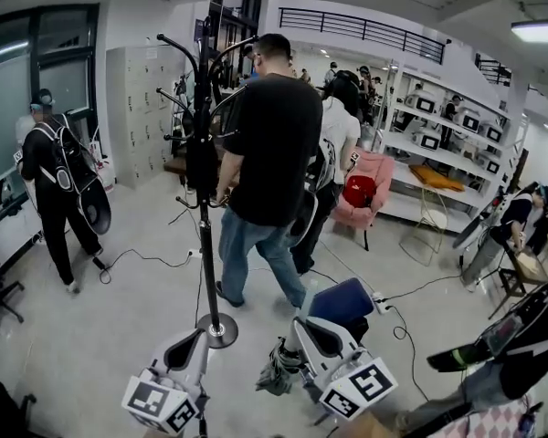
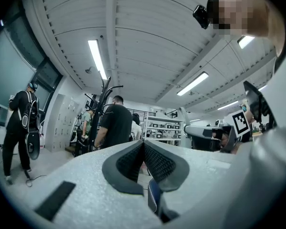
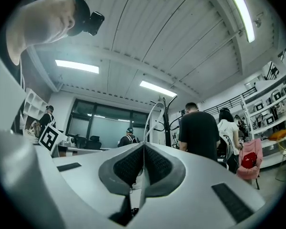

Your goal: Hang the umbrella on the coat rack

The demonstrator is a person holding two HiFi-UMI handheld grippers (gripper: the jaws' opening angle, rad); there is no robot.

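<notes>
Head view: the coat rack [image 1: 204, 167] stands on the floor ahead, well apart from me. A person in a black T-shirt [image 1: 272, 144] is close against it. My right tongs [image 1: 305, 327] carry the umbrella [image 1: 276, 370], its dark folded canopy hanging just beside and below them. My left tongs [image 1: 194, 336] point toward the rack's base. Cables [image 1: 146, 261] trail over the floor near the rack, so I would step carefully and approach from the side the person leaves free.

Left gripper view: the left tongs [image 2: 144, 144] are clenched with pads together and nothing between them. The rack [image 2: 101, 104] rises beyond, with the same person beside it. I judge this hand is free to steady the pole if it wobbles.

Right gripper view: the right tongs [image 3: 143, 147] are clenched on the umbrella's thin pale shaft. The hooked handle [image 3: 151, 114] curves up above the pads, and the dark canopy shows below. The rack [image 3: 170, 116] is farther off. To do this well I should hold firm and lift until the hook's opening faces a bare upturned arm. Then I lower it over that arm and release only once the arm bears the weight.
</notes>
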